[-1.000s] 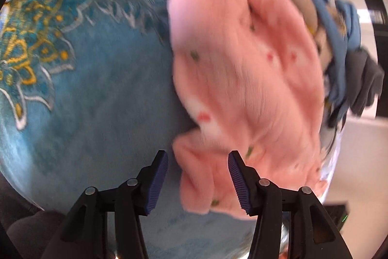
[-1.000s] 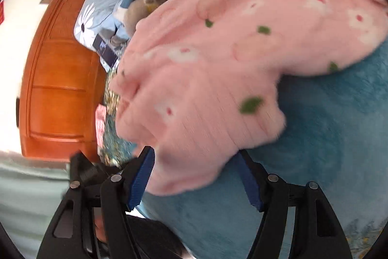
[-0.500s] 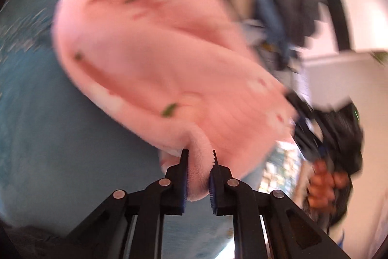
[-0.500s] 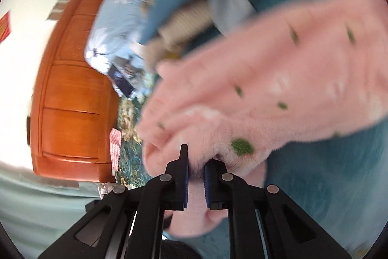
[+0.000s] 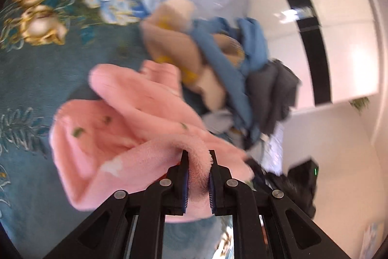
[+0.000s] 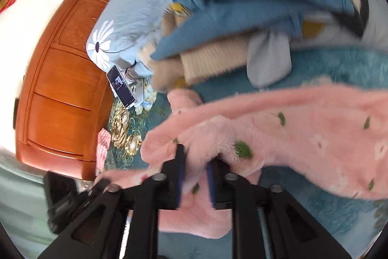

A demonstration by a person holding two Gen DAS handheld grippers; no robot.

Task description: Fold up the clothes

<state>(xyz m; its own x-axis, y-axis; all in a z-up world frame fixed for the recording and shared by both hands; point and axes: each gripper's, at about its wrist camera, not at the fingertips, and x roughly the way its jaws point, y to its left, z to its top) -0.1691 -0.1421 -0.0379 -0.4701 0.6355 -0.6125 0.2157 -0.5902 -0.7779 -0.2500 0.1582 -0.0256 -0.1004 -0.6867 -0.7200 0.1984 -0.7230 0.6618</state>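
Left wrist view: the left tool is seen clamped on a ridge of the pink fleece garment, pinched between narrow jaws at 6 o'clock. A second ago the jaws stood wide with the fleece lying flat on the teal bedspread; half a second ago the pinch had been made. Now the fabric is raised and bunched, trailing away toward 9 o'clock, with the heap of other clothes at 1 o'clock.

Right wrist view: the right tool is likewise closed on a fold of the same garment, fleece filling the gap between the jaws. The garment is stretched out toward 3 o'clock, partly off the bedspread. A phone lies at 10 o'clock by the wooden headboard.

Judgement: with both edges gripped and lifted, the garment appears to be in transit, either being spread out or carried over into a fold; motion blur leaves which unsettled.
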